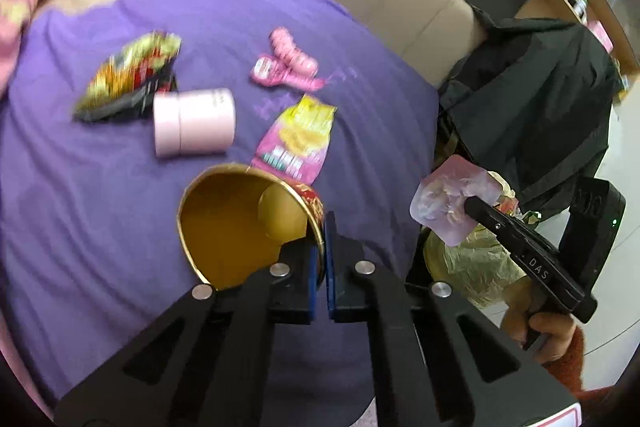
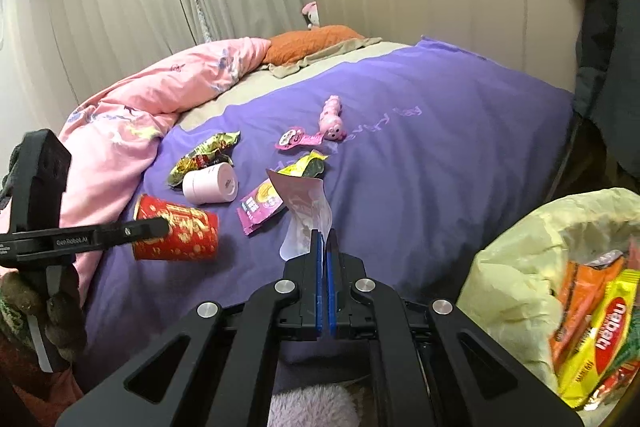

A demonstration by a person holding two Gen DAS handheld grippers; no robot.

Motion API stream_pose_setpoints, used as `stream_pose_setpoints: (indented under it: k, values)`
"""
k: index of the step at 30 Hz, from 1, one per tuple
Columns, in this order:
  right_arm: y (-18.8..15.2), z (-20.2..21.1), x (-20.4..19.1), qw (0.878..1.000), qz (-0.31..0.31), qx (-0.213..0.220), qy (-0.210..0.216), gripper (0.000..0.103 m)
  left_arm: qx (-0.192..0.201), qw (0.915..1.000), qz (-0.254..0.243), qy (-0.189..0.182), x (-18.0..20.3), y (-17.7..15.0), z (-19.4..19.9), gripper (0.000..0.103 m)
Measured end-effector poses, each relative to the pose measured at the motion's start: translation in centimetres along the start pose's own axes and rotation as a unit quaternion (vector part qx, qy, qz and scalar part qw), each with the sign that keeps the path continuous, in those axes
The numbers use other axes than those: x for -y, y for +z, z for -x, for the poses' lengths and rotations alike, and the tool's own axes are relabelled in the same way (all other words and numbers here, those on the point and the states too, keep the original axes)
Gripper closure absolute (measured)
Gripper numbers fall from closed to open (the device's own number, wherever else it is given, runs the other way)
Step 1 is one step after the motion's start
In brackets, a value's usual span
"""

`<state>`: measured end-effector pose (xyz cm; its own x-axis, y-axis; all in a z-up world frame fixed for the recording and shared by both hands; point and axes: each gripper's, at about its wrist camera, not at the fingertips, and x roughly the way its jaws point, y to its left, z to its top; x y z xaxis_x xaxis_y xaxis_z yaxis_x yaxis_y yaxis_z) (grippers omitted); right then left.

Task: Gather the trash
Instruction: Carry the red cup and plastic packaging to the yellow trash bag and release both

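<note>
On the purple bedspread [image 1: 80,207] a red paper cup [image 1: 236,223] with a gold inside lies on its side. My left gripper [image 1: 323,227] is shut on its rim, one finger inside and one outside; the right wrist view shows the same cup [image 2: 180,235] in the left gripper [image 2: 160,225]. My right gripper [image 2: 325,239] is shut on a pink and clear plastic wrapper [image 2: 304,211], held off the bed. In the left wrist view that wrapper [image 1: 448,207] hangs over a pale yellow trash bag [image 1: 472,267].
Loose on the bedspread lie a pink round box [image 2: 210,183], a dark snack bag [image 2: 204,155], a pink snack wrapper [image 2: 260,205], a yellow-green wrapper [image 2: 306,165] and a pink caterpillar toy [image 2: 332,119]. The trash bag [image 2: 520,267] holds several wrappers. A pink duvet [image 2: 160,95] lies left, a black jacket [image 1: 532,99] right.
</note>
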<state>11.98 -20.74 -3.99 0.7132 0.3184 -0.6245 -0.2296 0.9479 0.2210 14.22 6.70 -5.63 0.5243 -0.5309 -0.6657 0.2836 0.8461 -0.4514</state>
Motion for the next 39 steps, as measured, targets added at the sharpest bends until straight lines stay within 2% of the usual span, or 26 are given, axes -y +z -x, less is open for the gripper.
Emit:
stream_pose_setpoints:
  k: [8,14,19,27,32,39]
  values:
    - [0.5,4.0,-0.1,0.999,0.021,0.038,-0.015,0.099,0.049,0.9962,-0.069,0.020,5.0,1.5,3.4,0.100]
    - [0.7,8.2,0.6,0.996,0.042,0.073,-0.040,0.099,0.072,0.9886,-0.130,0.025,10.4,1.9,4.7,0.100]
    - [0.7,12.9,3.1,0.991,0.041,0.104,-0.075,0.099,0.076,0.9818,-0.174,-0.008,16.1,1.8,4.3,0.100]
    - [-0.8,18.7,8.0,0.983,0.019,0.125,-0.135,0.099,0.051,0.9663,-0.243,-0.068,25.0,0.1,1.3,0.100]
    - [-2.3,20.8,10.6,0.979,0.001,0.131,-0.158,0.099,0.034,0.9584,-0.269,-0.089,28.4,-0.9,-0.3,0.100]
    - [-4.2,22.5,13.7,0.974,-0.024,0.132,-0.184,0.099,-0.005,0.9509,-0.271,-0.149,31.3,-1.5,-3.6,0.100]
